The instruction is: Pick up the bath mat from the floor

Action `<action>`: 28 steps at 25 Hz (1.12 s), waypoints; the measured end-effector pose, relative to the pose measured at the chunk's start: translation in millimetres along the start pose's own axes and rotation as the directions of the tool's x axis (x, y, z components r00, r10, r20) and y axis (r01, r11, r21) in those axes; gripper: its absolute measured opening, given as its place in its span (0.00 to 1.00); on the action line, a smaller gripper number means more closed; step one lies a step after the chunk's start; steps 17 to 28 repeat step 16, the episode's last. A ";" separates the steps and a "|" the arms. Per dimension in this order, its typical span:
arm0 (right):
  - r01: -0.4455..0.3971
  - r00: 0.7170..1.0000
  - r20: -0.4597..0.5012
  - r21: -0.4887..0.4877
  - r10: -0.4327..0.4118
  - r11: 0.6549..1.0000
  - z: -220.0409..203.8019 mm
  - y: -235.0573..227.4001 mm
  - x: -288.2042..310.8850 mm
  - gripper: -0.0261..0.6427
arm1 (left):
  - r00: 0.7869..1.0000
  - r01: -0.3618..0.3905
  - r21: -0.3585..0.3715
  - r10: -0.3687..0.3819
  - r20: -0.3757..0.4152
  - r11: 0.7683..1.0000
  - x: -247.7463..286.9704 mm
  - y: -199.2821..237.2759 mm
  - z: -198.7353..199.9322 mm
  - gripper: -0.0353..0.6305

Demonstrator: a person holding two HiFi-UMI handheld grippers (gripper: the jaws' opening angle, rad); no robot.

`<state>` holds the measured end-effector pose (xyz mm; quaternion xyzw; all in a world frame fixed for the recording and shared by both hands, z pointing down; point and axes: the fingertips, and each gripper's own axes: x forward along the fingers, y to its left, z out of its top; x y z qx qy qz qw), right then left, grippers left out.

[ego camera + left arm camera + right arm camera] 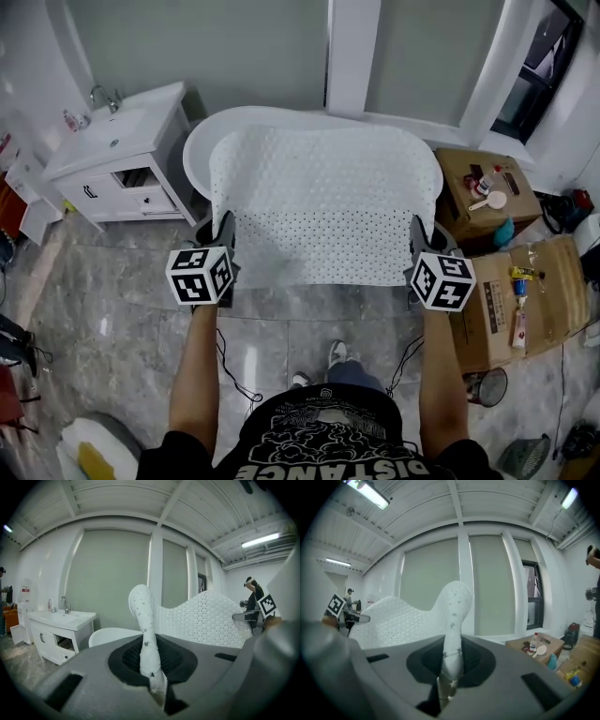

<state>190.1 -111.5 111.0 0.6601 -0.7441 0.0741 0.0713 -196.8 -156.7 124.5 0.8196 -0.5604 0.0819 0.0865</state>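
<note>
Head view shows the mat [323, 206] off the floor [281, 323], spread wide between both grippers with its far end reaching over the tub [199, 141]. The left gripper [223, 234] and right gripper [419, 236] each have their jaws clamped on a near corner. Holding opposite corners with the hands wide apart probably keeps the floppy sheet stretched open instead of bunching.
</note>
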 end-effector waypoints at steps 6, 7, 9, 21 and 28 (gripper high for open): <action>0.003 1.000 0.011 -0.007 -0.003 1.000 2.6 3.4 -4.0 0.08 | 1.000 -0.005 -0.001 0.005 0.016 1.000 -4.7 3.6 4.4 0.11; 0.004 1.000 0.013 -0.007 -0.004 1.000 3.6 3.6 -4.3 0.08 | 1.000 -0.006 -0.002 0.006 0.018 1.000 -4.9 4.1 4.8 0.11; 0.006 1.000 0.017 -0.007 -0.006 1.000 5.2 2.8 -5.1 0.08 | 1.000 -0.007 -0.002 0.007 0.021 1.000 -5.1 3.9 5.5 0.11; 0.006 1.000 0.028 -0.011 -0.005 1.000 8.7 2.0 -8.5 0.08 | 0.999 -0.009 -0.007 0.010 0.033 1.000 -8.5 1.6 9.5 0.11; 0.006 1.000 0.028 -0.011 -0.005 1.000 8.7 2.0 -8.5 0.08 | 0.999 -0.009 -0.007 0.010 0.033 1.000 -8.5 1.6 9.5 0.11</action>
